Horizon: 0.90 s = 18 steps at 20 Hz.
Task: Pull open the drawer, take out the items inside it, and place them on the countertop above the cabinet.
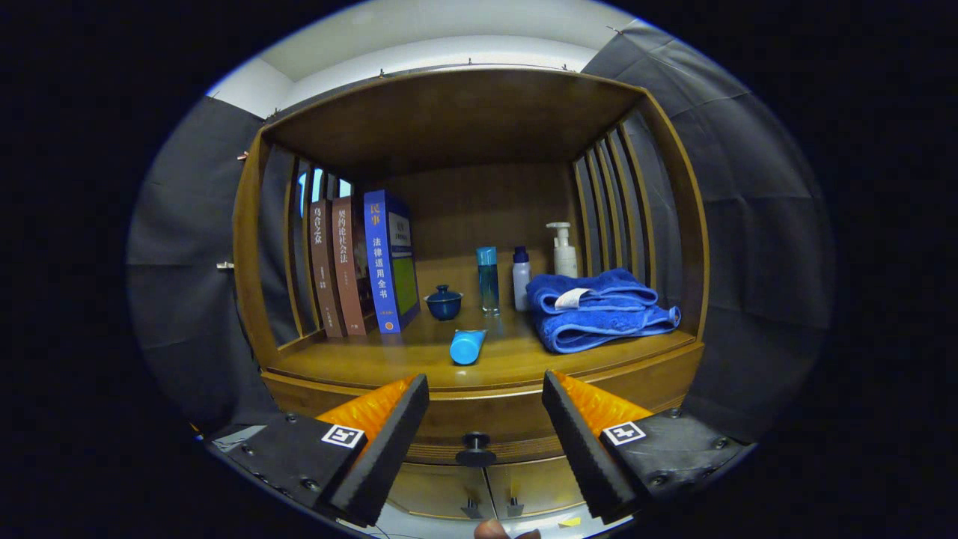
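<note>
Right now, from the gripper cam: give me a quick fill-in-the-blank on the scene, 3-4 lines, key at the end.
1. The gripper has its fingers ____, with the drawer knob between them, untouched.
2. The folded towel on the countertop is ____ in colour.
3. The light blue tube is ____ on the countertop, cap toward the fingers.
4. Left of the small lidded cup stand ____ upright books.

Missing words: open; blue; lying; three

hand-held gripper (485, 397) fingers spread | drawer knob (476, 449) between, apparently untouched | blue tube (467, 346) on countertop (374, 359)
</note>
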Available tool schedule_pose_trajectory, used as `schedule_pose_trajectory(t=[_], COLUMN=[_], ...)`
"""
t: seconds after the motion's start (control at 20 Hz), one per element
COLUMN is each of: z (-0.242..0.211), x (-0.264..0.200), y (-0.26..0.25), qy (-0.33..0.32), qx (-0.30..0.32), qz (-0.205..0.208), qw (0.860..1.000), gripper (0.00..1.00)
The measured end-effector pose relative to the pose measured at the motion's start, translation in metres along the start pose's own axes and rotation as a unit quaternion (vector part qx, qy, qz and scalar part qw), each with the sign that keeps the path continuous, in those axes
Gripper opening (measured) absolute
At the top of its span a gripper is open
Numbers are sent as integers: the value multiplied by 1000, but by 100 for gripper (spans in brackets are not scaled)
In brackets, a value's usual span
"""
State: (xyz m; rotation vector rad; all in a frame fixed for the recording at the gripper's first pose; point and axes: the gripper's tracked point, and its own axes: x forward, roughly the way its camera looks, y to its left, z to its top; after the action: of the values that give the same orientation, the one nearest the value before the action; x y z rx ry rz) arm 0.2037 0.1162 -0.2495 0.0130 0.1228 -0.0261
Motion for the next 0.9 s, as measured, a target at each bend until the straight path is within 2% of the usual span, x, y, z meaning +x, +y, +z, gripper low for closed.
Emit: schedule_pose_trajectory(t=[0.3,0.65,0.9], z=[45,100,141], x=[-34,-77,-106], y=[-5,4,12], qy=[-23,-27,-46], qx=[-12,33,11], qz=[4,30,46], qw=[1000,999,998], gripper=[100,99,99])
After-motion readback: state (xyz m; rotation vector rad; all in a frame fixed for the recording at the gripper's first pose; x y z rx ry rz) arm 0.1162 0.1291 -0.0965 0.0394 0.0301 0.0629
